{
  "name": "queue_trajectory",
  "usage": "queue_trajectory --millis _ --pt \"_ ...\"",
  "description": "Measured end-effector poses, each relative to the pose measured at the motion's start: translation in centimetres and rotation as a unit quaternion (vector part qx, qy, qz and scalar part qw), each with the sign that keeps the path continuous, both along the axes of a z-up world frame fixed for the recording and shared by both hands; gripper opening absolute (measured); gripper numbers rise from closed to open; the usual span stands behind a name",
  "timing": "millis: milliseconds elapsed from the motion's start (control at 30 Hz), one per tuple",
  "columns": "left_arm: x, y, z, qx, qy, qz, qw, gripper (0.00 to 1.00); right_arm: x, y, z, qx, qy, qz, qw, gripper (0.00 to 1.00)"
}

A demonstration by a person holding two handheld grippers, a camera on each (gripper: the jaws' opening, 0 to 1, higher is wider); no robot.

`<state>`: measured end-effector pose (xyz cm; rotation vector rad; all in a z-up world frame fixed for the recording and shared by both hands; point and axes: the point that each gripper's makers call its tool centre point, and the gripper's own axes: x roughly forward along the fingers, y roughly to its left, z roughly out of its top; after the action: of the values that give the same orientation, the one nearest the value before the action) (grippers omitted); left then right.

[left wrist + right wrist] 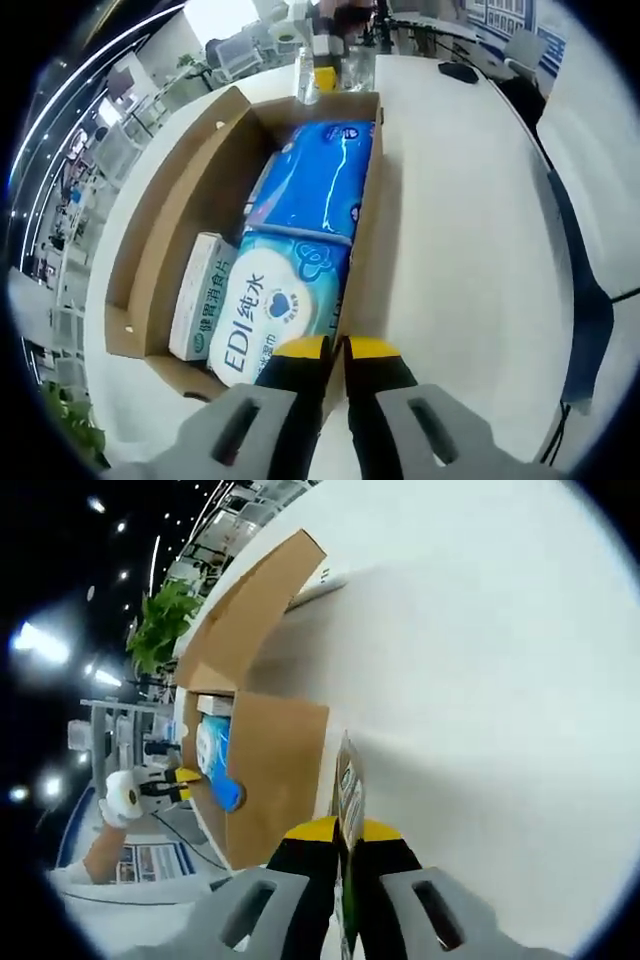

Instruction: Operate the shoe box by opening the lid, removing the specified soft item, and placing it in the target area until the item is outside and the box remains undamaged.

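Shoe box (150,260) is open; left gripper (334,347) pinches its wall, right gripper (343,832) pinches a thin card (349,780). Hold steady, lift the soft pack (285,300) slowly.

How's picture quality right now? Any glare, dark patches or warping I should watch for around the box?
Left gripper view: even, bright light; glare streak on the blue tissue pack; fisheye bends the shoe box walls. Right gripper view: white table nearly washed out, left side dark with flaring ceiling lights, box steeply tilted and warped; the flat item in the right gripper is blurred at close range.
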<state>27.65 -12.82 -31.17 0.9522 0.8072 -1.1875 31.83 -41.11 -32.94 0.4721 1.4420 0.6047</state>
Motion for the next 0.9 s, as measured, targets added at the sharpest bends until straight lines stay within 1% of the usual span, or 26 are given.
queue_trajectory --millis 133,200,233,267,500,533,567,600,767,867,900 --pt "0.0 0.0 0.0 0.003 -0.002 -0.003 1.0000 0.05 0.5 -0.5 -0.9 -0.019 -0.003 0.006 0.9998 0.00" --pt "0.0 -0.1 0.0 0.003 -0.003 -0.004 1.0000 0.05 0.5 -1.1 -1.6 -0.042 -0.007 0.015 0.9990 0.00" --pt "-0.1 -0.1 0.0 0.003 -0.002 -0.003 1.0000 0.05 0.1 -1.1 -1.8 -0.049 -0.005 0.020 0.9986 0.00" --pt "-0.1 -0.1 0.0 0.003 -0.002 -0.003 1.0000 0.05 0.1 -1.1 -2.0 -0.052 -0.004 0.021 0.9984 0.00" --pt "0.0 -0.1 0.0 0.001 -0.001 0.000 1.0000 0.05 0.3 -1.5 -2.5 -0.073 -0.033 0.048 0.9957 0.00" --pt "0.0 -0.1 0.0 0.001 -0.001 0.000 1.0000 0.05 0.6 -1.6 -2.6 -0.075 -0.050 0.061 0.9941 0.01" --pt "0.0 -0.1 0.0 0.002 -0.002 0.000 1.0000 0.05 0.6 -1.6 -2.7 -0.076 -0.053 0.062 0.9938 0.01" --pt "0.0 -0.1 0.0 0.002 -0.002 0.000 1.0000 0.05 0.7 -1.7 -2.8 -0.079 -0.053 0.061 0.9936 0.03" --pt "0.0 -0.2 0.0 0.002 -0.001 0.002 1.0000 0.06 0.4 -2.0 -3.3 -0.104 -0.074 0.068 0.9895 0.08" --pt "-0.1 -0.2 0.0 0.003 -0.002 0.003 1.0000 0.06 0.6 -2.5 -3.6 -0.126 -0.095 0.080 0.9843 0.12" --pt "0.0 -0.2 0.0 0.003 -0.002 0.003 1.0000 0.06 0.6 -2.6 -3.6 -0.129 -0.095 0.080 0.9839 0.14"
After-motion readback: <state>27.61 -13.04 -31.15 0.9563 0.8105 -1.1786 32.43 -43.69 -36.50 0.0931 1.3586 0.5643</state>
